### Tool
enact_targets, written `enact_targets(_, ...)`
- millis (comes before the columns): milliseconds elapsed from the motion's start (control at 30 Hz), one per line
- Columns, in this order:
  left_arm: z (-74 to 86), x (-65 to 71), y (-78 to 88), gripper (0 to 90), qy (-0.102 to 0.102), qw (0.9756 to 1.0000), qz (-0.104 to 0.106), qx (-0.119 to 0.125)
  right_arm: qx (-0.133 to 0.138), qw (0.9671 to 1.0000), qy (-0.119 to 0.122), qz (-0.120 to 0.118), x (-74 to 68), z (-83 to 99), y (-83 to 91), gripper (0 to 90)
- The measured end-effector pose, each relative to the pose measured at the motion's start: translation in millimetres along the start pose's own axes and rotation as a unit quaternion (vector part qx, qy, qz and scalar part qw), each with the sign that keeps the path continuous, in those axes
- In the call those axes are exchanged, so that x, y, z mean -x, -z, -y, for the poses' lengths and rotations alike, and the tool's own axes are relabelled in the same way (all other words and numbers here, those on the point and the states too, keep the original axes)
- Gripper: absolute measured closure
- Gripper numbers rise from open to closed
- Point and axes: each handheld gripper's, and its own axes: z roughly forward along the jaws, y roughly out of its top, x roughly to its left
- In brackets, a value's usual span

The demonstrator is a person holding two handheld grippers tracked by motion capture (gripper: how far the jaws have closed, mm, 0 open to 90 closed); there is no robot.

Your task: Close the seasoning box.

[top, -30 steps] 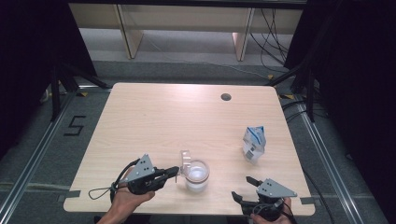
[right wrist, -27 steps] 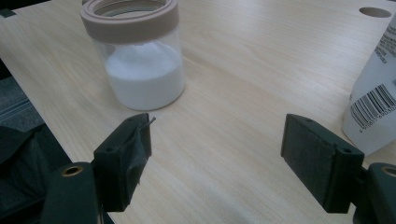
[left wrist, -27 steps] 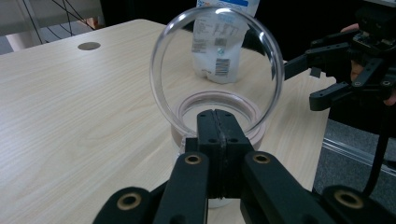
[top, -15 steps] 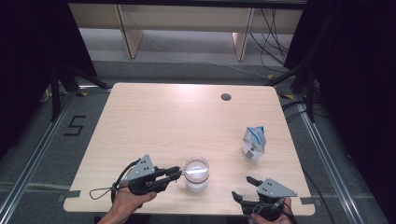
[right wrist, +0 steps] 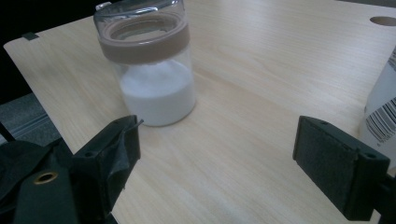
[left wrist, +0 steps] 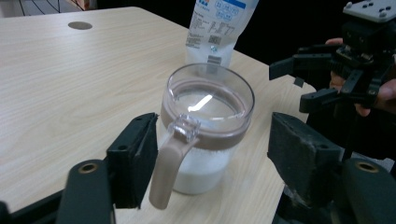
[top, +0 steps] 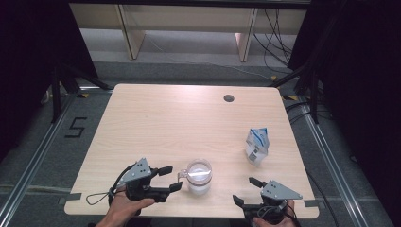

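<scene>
The jar (top: pixel 199 176) of white powder stands near the table's (top: pixel 156 118) front edge: rigid, smooth, likely slippery. The left gripper (top: pixel 168 178), its jaws just opened wide, frames the handle (left wrist: pixel 169 163), the best hold; the right gripper (top: pixel 245 191) gapes empty.

Left tool (top: pixel 171 178), right tool (top: pixel 246 191): black bodies, grey three-cornered top plates, black padded jaws, black cable.

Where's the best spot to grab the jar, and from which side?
Probably the jar's brown handle: it sticks out toward the left gripper, whose jaws have just been opening and now stand either side of it, not pressing. Come in level from that side and close across the handle; the round glass body looks wider and slippery.
</scene>
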Motion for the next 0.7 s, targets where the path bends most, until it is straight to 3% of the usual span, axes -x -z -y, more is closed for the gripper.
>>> enact_targets(67, 4.3, -0.1, 3.0, 29.3, 0.003, 1.0, -0.001, -0.005, 0.002, 0.9998, -0.013, -0.014, -0.5, -0.4, 0.8, 15.9)
enact_targets(133, 6.4, 0.5, 5.5, 28.4, 0.01, 0.9999, -0.008, -0.011, 0.004, 0.9998, -0.018, -0.006, -0.6, -0.6, 2.2, 15.9)
enact_targets(167, 7.5, -1.1, 6.1, 27.7, 0.007, 0.9999, -0.001, -0.014, 0.01, 0.9997, -0.02, -0.004, -0.3, -0.2, 1.9, 15.9)
enact_targets(300, 12.2, -0.5, 8.3, 26.2, 0.008, 0.9995, -0.006, -0.029, 0.016, 0.9998, -0.009, 0.003, 1.8, 0.5, 1.5, 15.9)
enact_targets(600, 20.8, 1.5, 7.9, 24.9, 0.016, 0.999, -0.007, -0.041, 0.008, 0.9997, -0.02, -0.007, 0.0, 0.7, 2.3, 15.9)
enact_targets(700, 23.3, 2.5, 7.3, 23.8, 0.013, 0.9988, -0.008, -0.046, -0.001, 0.9999, -0.013, -0.006, 0.4, 0.6, 2.9, 15.9)
